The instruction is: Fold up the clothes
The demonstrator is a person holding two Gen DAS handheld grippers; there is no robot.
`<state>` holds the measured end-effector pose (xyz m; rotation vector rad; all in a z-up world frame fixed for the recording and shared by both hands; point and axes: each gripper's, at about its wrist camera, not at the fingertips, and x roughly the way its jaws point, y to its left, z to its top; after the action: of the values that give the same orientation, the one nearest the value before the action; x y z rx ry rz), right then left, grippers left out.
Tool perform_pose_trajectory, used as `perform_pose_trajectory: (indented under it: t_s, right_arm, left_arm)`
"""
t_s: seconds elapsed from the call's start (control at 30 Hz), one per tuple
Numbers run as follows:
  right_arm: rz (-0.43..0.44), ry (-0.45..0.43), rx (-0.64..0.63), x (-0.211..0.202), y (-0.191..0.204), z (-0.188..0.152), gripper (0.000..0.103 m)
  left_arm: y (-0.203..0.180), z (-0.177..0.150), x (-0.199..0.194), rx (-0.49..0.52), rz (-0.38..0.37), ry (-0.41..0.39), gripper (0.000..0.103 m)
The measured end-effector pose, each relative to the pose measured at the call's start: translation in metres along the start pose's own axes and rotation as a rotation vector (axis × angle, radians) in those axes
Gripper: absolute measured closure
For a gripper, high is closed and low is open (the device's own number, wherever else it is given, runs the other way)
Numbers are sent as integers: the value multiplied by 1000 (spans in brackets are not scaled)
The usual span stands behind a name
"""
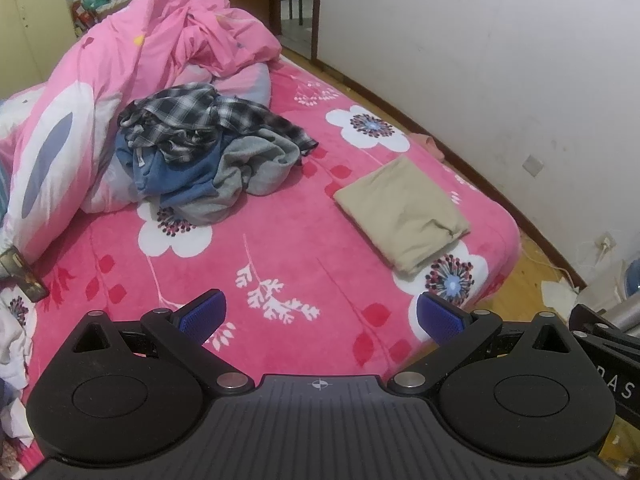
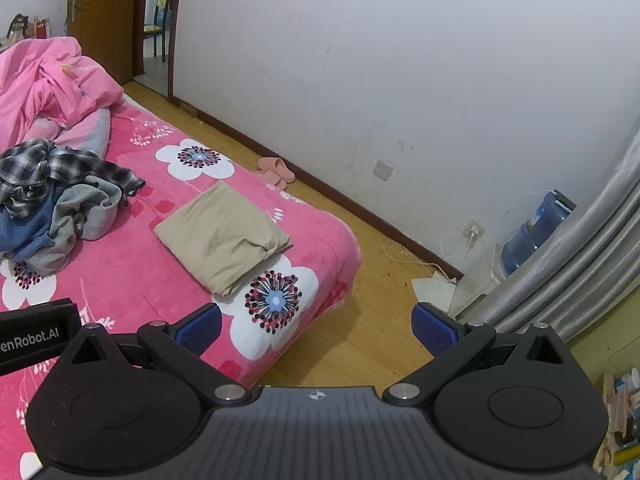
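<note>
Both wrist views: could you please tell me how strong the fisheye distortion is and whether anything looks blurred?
Left wrist view: the skirting board bows strongly, corners vignette dark, the clothes pile stays sharp. Right wrist view: the same curving along the wall base, the folded beige garment is crisp; lighting soft, no glare.

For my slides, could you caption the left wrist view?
Open left gripper faces folded beige garment and unfolded clothes pile.

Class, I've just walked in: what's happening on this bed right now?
Someone is folding laundry with two handheld grippers. One beige garment already lies folded flat on the pink bedspread. A pile of unfolded clothes, plaid on top with blue and grey beneath, waits beside the crumpled duvet. The left gripper and right gripper are both open, holding nothing.
</note>
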<state>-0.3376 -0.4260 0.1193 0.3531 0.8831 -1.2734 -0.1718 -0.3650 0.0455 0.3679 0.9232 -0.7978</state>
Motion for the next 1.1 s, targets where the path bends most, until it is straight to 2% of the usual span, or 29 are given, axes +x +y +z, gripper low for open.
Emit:
perform_pose_trajectory:
  t_s: [1.1]
  right_arm:
    - [-2, -5, 6, 0, -6, -1, 0]
  left_arm:
    - [-4, -1, 0, -5, 0, 4, 1]
